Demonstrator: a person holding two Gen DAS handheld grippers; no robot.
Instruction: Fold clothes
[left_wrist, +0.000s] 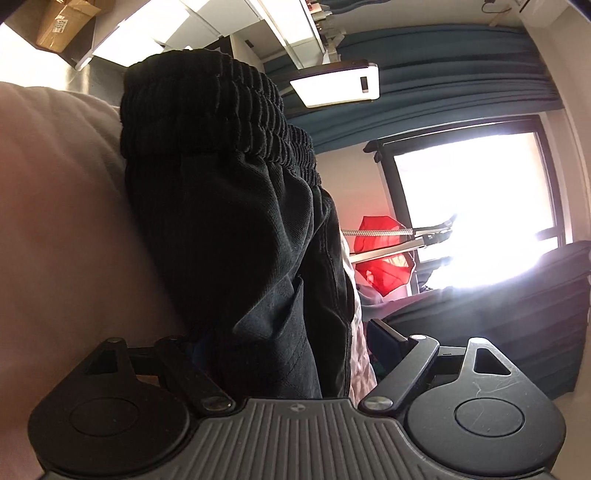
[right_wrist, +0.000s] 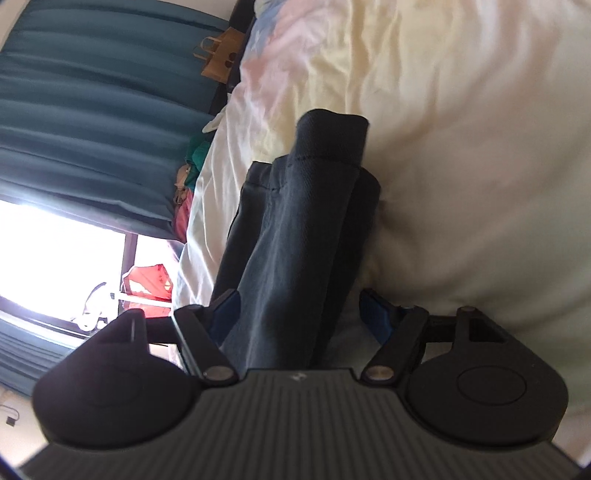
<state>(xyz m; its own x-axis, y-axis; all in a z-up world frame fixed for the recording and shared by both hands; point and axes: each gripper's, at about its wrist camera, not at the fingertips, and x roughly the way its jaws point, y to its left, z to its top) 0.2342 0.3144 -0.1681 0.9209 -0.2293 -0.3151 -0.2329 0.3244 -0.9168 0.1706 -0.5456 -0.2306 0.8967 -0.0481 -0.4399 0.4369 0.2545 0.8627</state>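
Note:
A pair of black trousers with a ribbed elastic waistband (left_wrist: 221, 110) hangs in front of the left wrist camera. My left gripper (left_wrist: 284, 339) has the dark cloth (left_wrist: 258, 277) bunched between its wide-set fingers; a firm grip cannot be confirmed. In the right wrist view the trouser leg end (right_wrist: 306, 206) lies between the fingers of my right gripper (right_wrist: 299, 306), over the cream bedsheet (right_wrist: 461, 147). The blue pads (right_wrist: 373, 306) stand apart on either side of the cloth.
A beige cover (left_wrist: 55, 221) fills the left of the left wrist view. A bright window (left_wrist: 472, 199), teal curtains (right_wrist: 92, 110), a red item (left_wrist: 380, 254) on a drying rack and a paper bag (right_wrist: 221, 55) lie beyond the bed.

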